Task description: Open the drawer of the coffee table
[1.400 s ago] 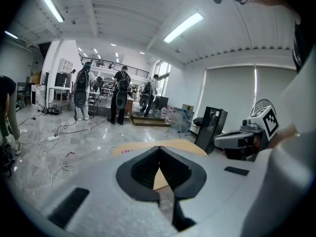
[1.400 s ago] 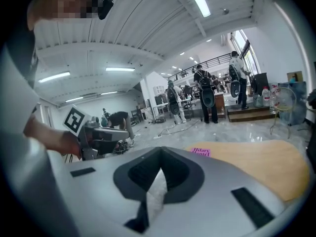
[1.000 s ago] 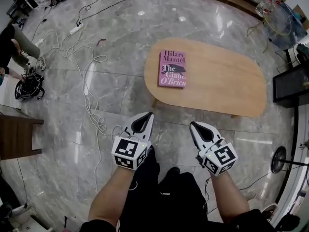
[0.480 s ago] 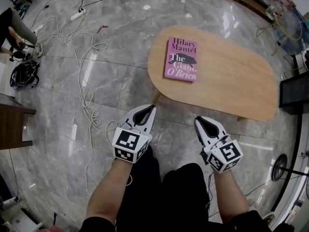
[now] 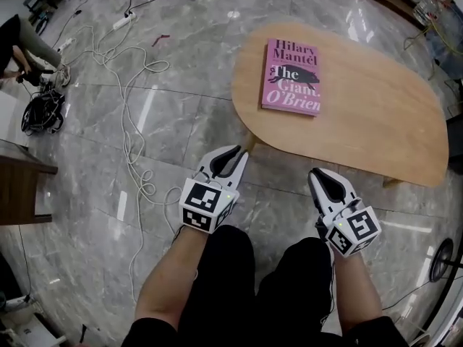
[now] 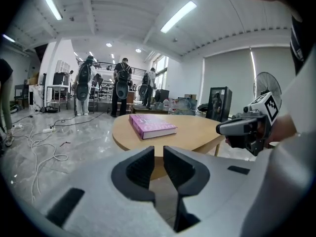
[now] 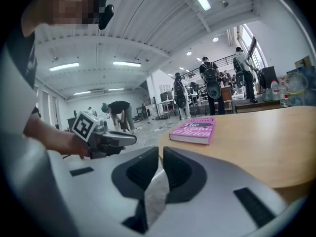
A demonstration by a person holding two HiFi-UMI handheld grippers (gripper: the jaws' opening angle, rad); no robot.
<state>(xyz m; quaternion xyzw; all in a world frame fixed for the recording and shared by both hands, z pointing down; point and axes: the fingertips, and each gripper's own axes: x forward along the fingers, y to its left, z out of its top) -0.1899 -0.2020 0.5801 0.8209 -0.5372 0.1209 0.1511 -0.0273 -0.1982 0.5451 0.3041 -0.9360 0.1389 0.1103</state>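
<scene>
You hold one left gripper (image 5: 233, 157) and one right gripper (image 5: 323, 179), both with jaws just opening slightly, empty, facing one coffee table (image 5: 376, 118) bearing one pink book (image 5: 291, 76).

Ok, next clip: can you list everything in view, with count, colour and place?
Coffee table: one, light wood, oval, ahead of the person.
Book: one, pink, flat on the table's left end.
Cables: several, white, loose on the grey floor at left.
Fan: one, black, standing at right.
Bystanders: several, dark backpacks, standing in the background.
Left tool: one, white, over the floor short of the table; empty, jaws slightly apart, just been opening.
Right tool: one, white, alongside it; empty, jaws also just been opening.
</scene>
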